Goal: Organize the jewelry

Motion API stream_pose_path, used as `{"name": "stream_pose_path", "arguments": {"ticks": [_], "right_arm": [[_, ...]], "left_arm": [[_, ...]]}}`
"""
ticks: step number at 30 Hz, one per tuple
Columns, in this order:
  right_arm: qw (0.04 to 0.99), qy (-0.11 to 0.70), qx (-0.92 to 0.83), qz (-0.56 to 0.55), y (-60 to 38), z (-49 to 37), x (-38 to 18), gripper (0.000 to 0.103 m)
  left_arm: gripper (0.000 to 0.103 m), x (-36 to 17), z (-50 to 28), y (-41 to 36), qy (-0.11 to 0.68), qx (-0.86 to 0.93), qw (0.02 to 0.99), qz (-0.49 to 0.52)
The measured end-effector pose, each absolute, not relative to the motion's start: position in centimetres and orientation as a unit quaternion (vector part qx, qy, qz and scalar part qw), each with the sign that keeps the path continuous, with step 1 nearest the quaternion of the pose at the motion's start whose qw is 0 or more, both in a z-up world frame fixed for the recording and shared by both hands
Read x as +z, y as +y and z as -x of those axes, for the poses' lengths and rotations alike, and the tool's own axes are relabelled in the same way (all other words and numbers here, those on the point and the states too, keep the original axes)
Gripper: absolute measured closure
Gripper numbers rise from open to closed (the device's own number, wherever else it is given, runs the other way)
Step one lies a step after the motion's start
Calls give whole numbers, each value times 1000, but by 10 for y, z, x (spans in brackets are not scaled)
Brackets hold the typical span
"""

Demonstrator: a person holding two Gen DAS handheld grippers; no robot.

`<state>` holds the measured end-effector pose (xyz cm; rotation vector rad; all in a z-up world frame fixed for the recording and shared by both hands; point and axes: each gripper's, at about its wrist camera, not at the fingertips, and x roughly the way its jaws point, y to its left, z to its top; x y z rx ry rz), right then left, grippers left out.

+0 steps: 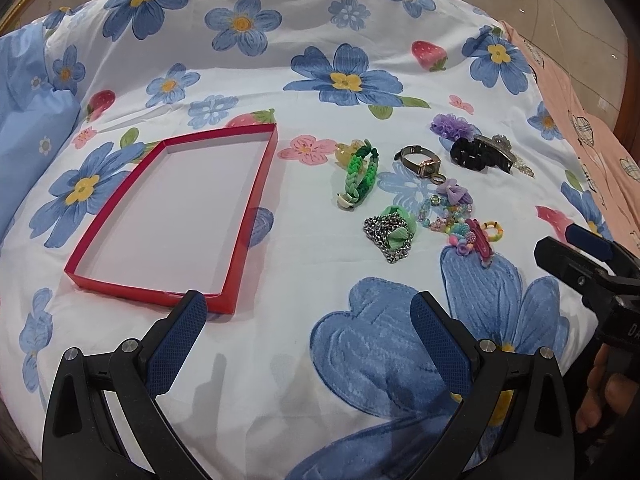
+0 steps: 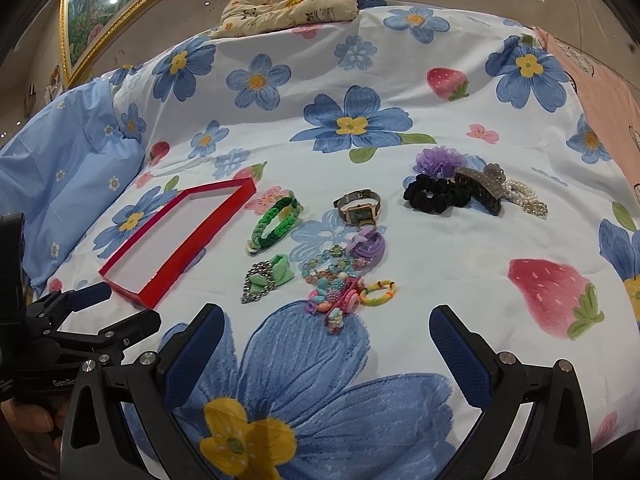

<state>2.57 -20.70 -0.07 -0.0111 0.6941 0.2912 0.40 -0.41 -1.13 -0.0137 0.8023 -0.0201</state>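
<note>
Nearest the lens: both sets of jaws hover over the bed sheet (image 2: pixel 440 248), spread wide, nothing held. Left gripper (image 1: pixel 308 308) hangs near the bed's front edge, its left finger in front of the near corner of the red box lid (image 1: pixel 176 216). Right gripper (image 2: pixel 326 322) sits just short of the bead cluster.

Jewelry lies loose mid-bed, right of the lid, none inside it:
- multicoloured bead bracelets (image 2: pixel 340 284), tangled, with a small yellow ring (image 2: pixel 378 292) touching their right side
- silver chain (image 2: pixel 256 284) with a green fabric piece (image 2: pixel 280 274) lying on it, left of the beads
- green braided bracelet (image 2: pixel 276 220), between lid and watch
- wristwatch (image 2: pixel 360 208), metal band, dark square face
- purple bow (image 2: pixel 370 244) just below the watch
- farther right: black scrunchie (image 2: pixel 436 194), purple frilly scrunchie (image 2: pixel 438 160) behind it, glittery claw clip (image 2: pixel 484 184), pearl strand (image 2: pixel 528 198) touching the clip

Lid lies open side up, interior white and bare.

Panda-print pillow (image 2: pixel 292 2) at the bed's far edge; gilt-framed picture (image 2: pixel 116 8) on the wall, far left.
</note>
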Motion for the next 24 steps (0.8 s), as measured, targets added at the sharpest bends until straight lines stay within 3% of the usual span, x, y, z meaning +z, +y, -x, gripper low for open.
{"name": "stream_pose_path", "arguments": {"ticks": [10, 19, 24], "right_arm": [[916, 381, 129, -10, -217, -61, 10, 5], [911, 391, 124, -36, -220, -108, 8, 33], [906, 403, 121, -40, -217, -142, 4, 47]], "left_arm": [[1, 2, -41, 4, 402, -29, 915, 18], [1, 6, -86, 8, 419, -45, 906, 32], [6, -1, -118, 4, 435, -60, 898, 36]]}}
